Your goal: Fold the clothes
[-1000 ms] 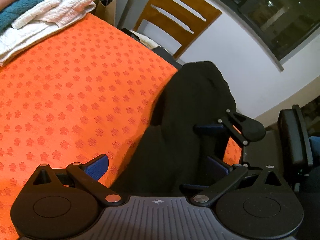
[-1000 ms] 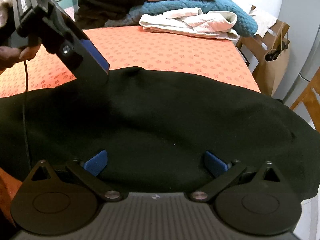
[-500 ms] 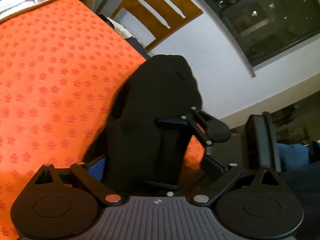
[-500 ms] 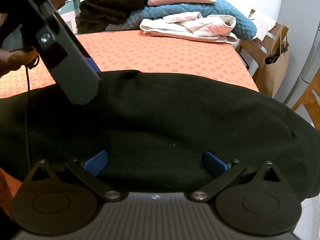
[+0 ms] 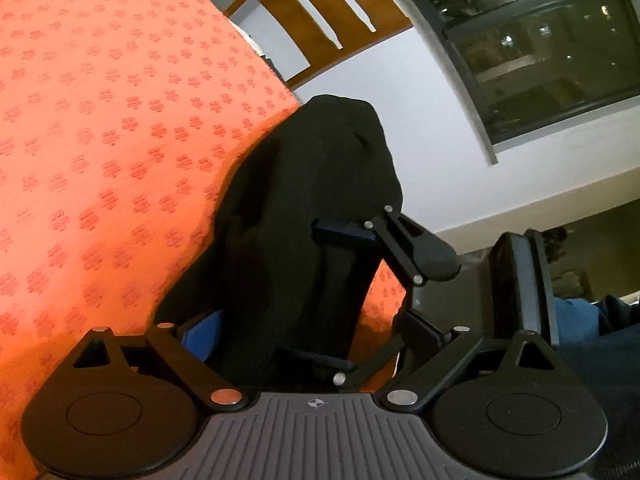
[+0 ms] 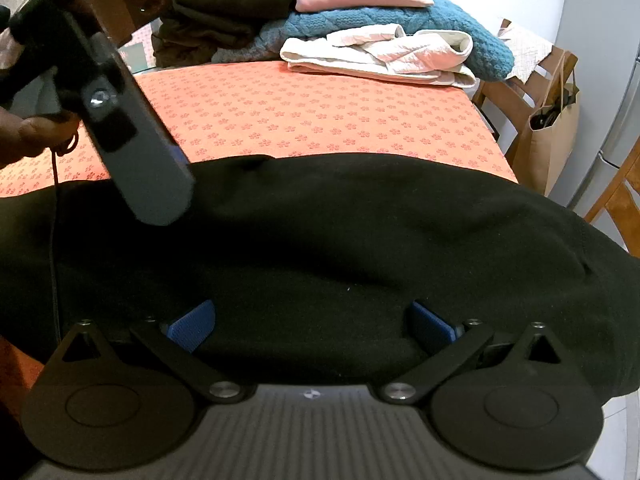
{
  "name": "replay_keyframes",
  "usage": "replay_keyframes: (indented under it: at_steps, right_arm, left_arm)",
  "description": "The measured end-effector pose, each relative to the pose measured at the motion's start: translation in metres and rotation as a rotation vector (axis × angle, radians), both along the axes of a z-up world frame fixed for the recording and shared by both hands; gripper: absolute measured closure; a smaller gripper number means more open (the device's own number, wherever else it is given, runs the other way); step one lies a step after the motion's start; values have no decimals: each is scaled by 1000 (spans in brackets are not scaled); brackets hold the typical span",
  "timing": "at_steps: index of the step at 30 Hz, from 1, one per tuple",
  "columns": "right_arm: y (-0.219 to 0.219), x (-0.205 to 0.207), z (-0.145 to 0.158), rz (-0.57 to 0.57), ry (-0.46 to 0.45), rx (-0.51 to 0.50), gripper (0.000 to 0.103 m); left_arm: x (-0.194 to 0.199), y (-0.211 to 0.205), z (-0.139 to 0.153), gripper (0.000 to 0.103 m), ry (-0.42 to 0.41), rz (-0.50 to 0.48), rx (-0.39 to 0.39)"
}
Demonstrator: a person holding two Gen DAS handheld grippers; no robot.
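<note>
Here, black garment (image 6: 340,248) lies lengthwise along table edge.

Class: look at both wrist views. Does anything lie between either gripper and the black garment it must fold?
Nothing visible does. The black garment lies directly between the right gripper pads, and the left gripper is also right over it. The clothes pile sits far back.

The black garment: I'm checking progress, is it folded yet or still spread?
Spread: the black garment lies wide across the orange table, one end drooping off the edge.
</note>
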State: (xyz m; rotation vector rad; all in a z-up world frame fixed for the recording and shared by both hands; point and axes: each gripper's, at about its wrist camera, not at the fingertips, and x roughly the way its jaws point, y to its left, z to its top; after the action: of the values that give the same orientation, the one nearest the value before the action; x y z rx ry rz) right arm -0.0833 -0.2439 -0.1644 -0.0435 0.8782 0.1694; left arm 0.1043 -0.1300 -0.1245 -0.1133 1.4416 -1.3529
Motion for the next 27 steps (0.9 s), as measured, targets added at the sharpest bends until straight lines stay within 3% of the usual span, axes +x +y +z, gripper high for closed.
replay_keyframes:
  at_steps: [7, 10, 11, 12, 16, 20, 23, 27]
  right_arm:
    - [1, -1, -1, 0, -3, 1, 0]
    - [1, -2, -1, -1, -6, 2, 0]
    - [1, -2, -1, -1, -6, 2, 0]
    - [1, -2, -1, -2, -7, 2, 0]
    - [1, -3, -1, -5, -7, 4, 0]
    - [2, -2, -1, -4, -5, 3, 0]
    - [2, -2, -1, -3, -5, 3, 0]
    - [1, -2, -1, -4, -5, 4, 0]
  left_arm:
    - [7, -10, -13, 6, 106, 125, -29]
    - [7, -1, -12, 10, 137, 280, -66]
    - [9, 5, -8, 20, 137, 350, -92]
    - [11, 12, -4, 24, 138, 421, -118]
    - [22, 34, 9, 26, 159, 661, -232]
    - [35, 39, 13, 26, 170, 690, -245]
    - [38, 40, 9, 26, 163, 629, -194]
    - [26, 42, 6, 25, 94, 477, -101]
